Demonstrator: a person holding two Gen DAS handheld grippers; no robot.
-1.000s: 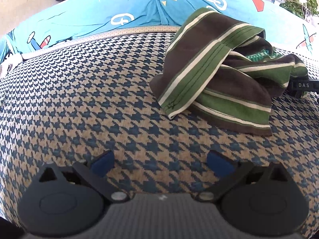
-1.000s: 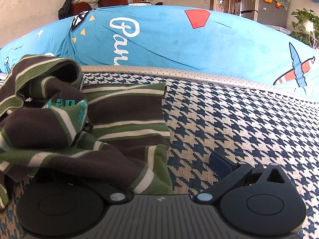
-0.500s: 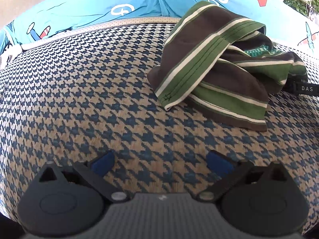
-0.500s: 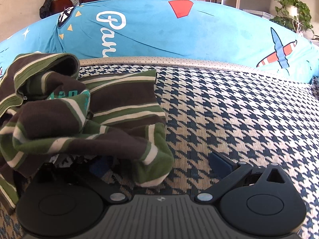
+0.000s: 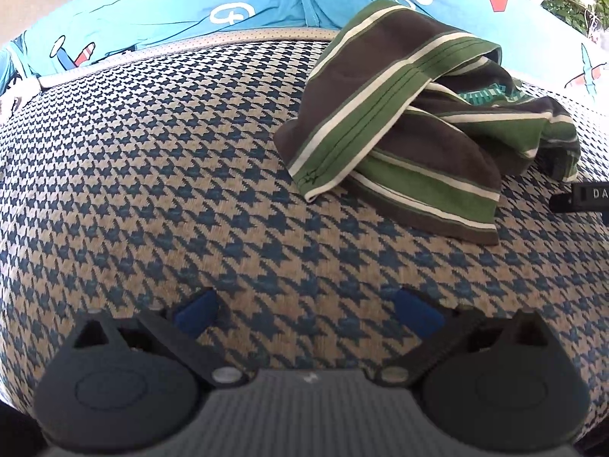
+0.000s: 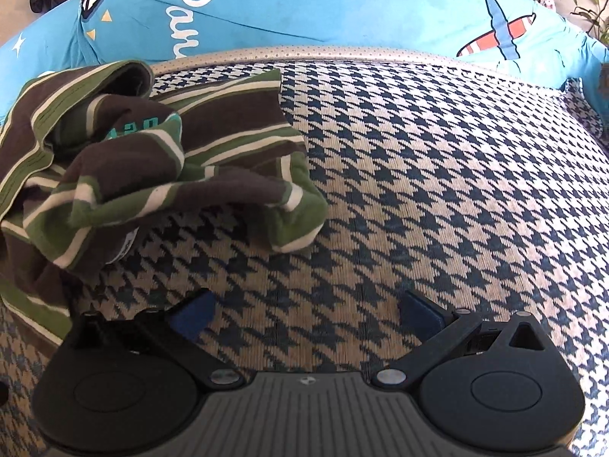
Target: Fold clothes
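Nearest in each wrist view, the left tool [image 5: 308, 310] and the right tool [image 6: 304, 314] both stand with their blue pads spread wide and nothing between them, over the bare houndstooth cover of the bed [image 6: 437, 190]. Further in, toward the cover's far edge, the brown, green and cream striped garment [image 5: 415, 129] lies in a rumpled, twisted heap with layers bunched over one another, free of both tools. Behind it runs the blue printed bedding [image 6: 342, 7]; judged from this, no neat fold shows, so spreading flat and folding are left.
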